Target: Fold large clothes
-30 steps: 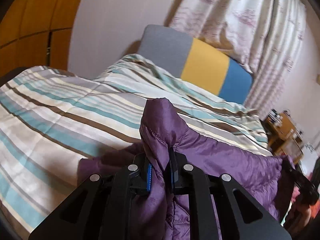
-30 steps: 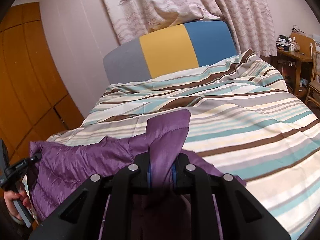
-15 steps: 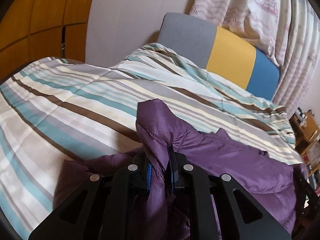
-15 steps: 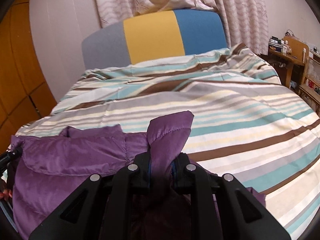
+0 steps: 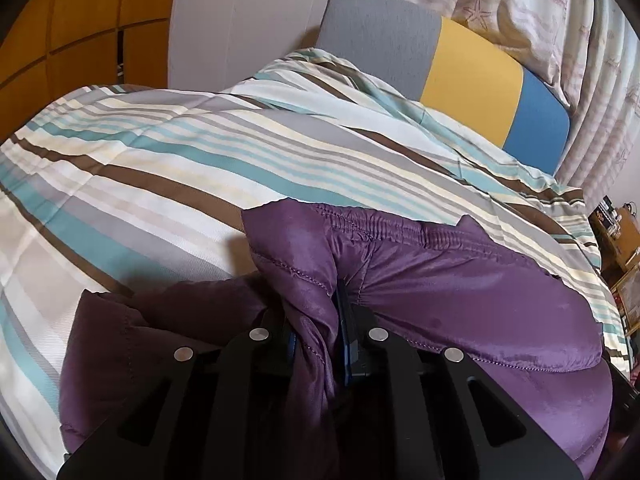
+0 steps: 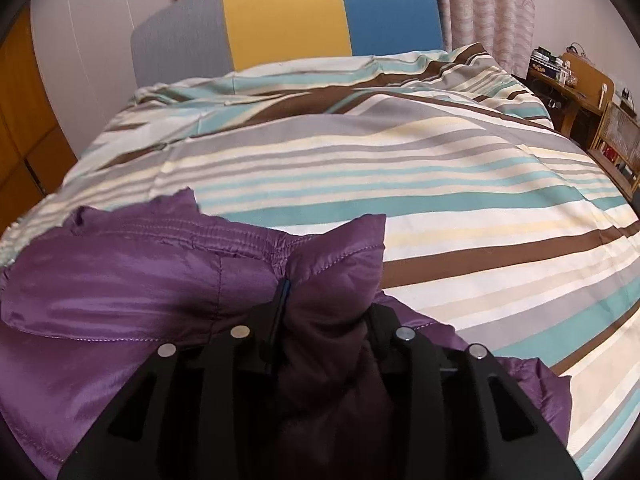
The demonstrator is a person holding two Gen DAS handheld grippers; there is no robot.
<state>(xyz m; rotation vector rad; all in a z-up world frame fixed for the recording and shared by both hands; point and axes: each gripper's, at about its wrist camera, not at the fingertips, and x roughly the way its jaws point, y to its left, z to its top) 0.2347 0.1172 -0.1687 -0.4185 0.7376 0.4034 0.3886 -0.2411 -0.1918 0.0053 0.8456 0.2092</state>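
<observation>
1 purple jacket on 1 striped duvet, 2 grippers, left & right, fingers each pinching jacket fabric

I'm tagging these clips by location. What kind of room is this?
Most likely a home bedroom: a bed with a striped duvet, a padded headboard, and curtains behind it. A wooden desk stands beside.

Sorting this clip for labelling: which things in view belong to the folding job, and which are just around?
In the job:
purple jacket
left gripper, shut on it
right gripper, shut on it
striped bedcover it lies on

Just around:
headboard
curtain
wooden desk
wardrobe
</observation>
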